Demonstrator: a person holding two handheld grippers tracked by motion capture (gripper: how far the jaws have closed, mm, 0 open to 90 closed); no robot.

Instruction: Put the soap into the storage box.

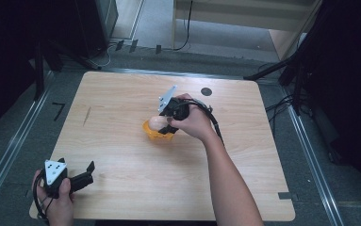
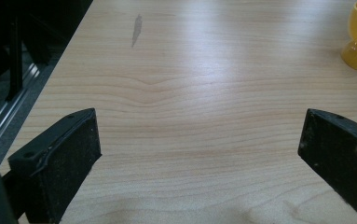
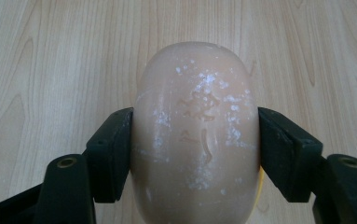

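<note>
**Egg Held Over Yellow Cup**

At lower left of the high view, the left gripper (image 1: 81, 179) rests with jaws spread wide, holding nothing. At centre frame, the right gripper (image 1: 165, 123) clamps a pale egg (image 3: 195, 135) at a yellow egg cup (image 1: 158, 133) on the table (image 1: 121, 155). Its smooth, dusted shell could slip, toppling the cup.

Laboratory recording station: a bare wooden counter (image 1: 121, 141) ringed by dark stands (image 1: 305, 61), floor rails (image 1: 8, 155) (tape-marked) and trailing cables (image 1: 185, 33).
</note>
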